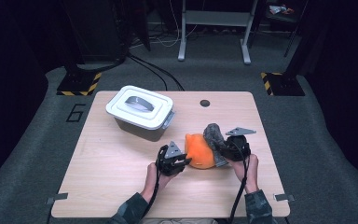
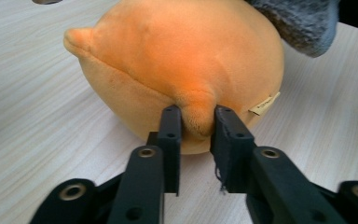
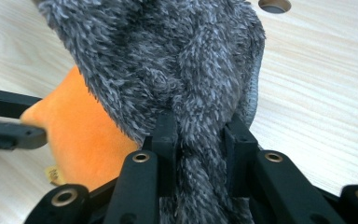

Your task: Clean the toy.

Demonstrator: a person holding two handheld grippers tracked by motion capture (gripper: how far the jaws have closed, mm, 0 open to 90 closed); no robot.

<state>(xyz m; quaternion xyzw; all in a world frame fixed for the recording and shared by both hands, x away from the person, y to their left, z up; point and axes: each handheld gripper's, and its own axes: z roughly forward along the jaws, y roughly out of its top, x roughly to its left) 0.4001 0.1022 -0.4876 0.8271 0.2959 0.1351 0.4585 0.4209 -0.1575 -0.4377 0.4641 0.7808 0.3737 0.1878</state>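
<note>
Left gripper (image 1: 182,161): in my left hand, low on the table (image 1: 121,163), pointing right at the orange plush toy (image 1: 199,150). In the left gripper view a fold of the toy's fabric (image 2: 196,116) sits pinched between the two jaws, pads touching it on both sides.
Orange toy, position: on the table near my edge, right of centre, directly in front of my left jaws and touching them; rounded body, a small pointed nub at its far left, a small tag (image 2: 265,103) on its right side.
Right gripper (image 1: 224,150): in my right hand, just right of the orange toy, clamped hard on a grey fuzzy plush (image 1: 214,137). In the right gripper view the fur (image 3: 177,84) bunches tight between the jaws and spreads out above them.
Grey plush, position: leans against the orange toy's right side, its top hanging over it.
Grippers to each other: close, with the two toys between.
Background: white lidded box (image 1: 141,112) at the far left of the table, well apart from both toys.
</note>
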